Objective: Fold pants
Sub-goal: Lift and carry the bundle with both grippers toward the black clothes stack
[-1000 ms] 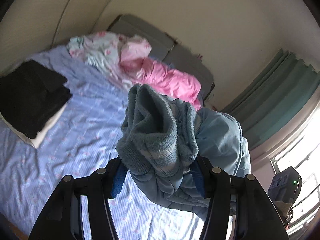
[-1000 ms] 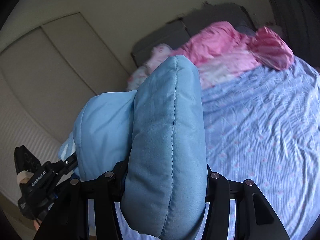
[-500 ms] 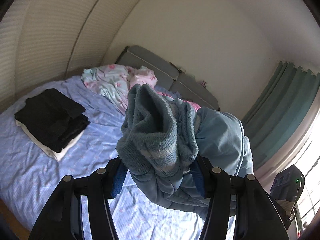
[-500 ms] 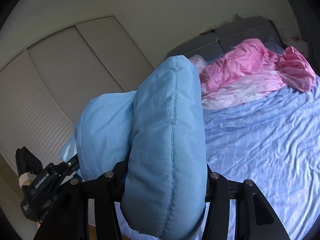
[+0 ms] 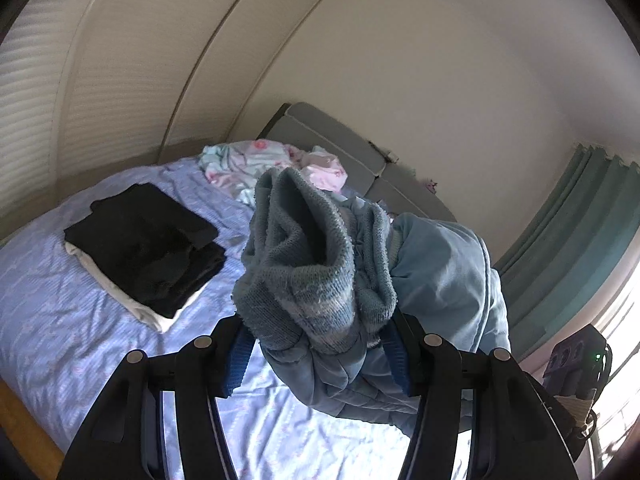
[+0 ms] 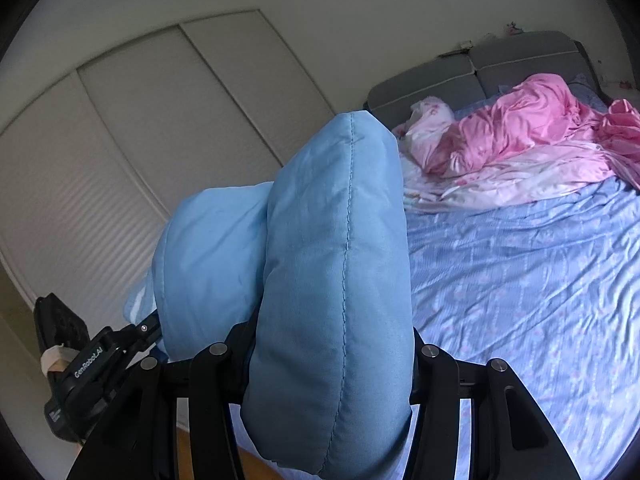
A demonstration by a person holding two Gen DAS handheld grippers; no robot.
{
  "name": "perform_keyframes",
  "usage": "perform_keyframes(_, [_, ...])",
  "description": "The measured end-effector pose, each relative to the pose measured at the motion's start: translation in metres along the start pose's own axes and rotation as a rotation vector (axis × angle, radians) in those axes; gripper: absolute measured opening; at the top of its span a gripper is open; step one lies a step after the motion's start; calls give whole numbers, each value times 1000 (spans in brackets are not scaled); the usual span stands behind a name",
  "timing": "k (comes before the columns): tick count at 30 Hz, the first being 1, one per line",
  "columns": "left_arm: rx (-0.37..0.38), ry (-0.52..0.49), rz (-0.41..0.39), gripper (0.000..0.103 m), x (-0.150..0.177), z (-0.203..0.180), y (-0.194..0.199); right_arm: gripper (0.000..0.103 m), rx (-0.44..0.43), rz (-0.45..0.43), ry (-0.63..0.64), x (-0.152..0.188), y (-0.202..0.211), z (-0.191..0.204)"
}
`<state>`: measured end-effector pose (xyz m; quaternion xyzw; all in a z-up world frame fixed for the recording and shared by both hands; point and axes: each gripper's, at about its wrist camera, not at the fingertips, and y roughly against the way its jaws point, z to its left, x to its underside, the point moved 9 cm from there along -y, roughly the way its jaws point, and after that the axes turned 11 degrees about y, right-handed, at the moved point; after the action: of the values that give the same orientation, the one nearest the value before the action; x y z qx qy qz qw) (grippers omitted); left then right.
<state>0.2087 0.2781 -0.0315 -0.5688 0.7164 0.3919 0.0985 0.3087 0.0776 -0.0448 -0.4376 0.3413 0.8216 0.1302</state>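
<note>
While both grippers are up in the air over the bed, each one has a chunk of the pants [image 6: 332, 280] clamped between its fingers. The left gripper [image 5: 316, 344] is pinched onto the ribbed knit waistband [image 5: 304, 256], which is bunched up and sticking out past the blue finger pads [image 5: 238, 364]. The padded light blue fabric hangs off to the right behind it. The right gripper [image 6: 332, 364] is squeezing a thick puffy fold of the same pants, seam running straight up the middle, so the pants sit lifted off the mattress between the two tools. In the right wrist view you can see the other gripper poking in at lower left, tucked in against the fabric.

Further back, the blue patterned bedsheet [image 6: 520, 280] is all wrinkly. A stack of folded black clothes [image 5: 148, 244] sits on something white on the left side of the bed. Beyond that is a crumpled pink blanket [image 6: 520, 136] and a floral one [image 5: 244, 160] up against the grey headboard [image 5: 320, 136]. Teal curtains [image 5: 580, 240] hang on the right, closet doors [image 6: 120, 160] on the far wall.
</note>
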Motion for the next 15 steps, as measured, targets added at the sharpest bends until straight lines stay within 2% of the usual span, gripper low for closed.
perform_keyframes(3, [6, 9, 47, 56, -17, 32, -9, 51, 15, 29, -7, 7, -25, 17])
perform_keyframes(15, [-36, -68, 258, 56, -97, 153, -42, 51, 85, 129, -165, 43, -135, 97])
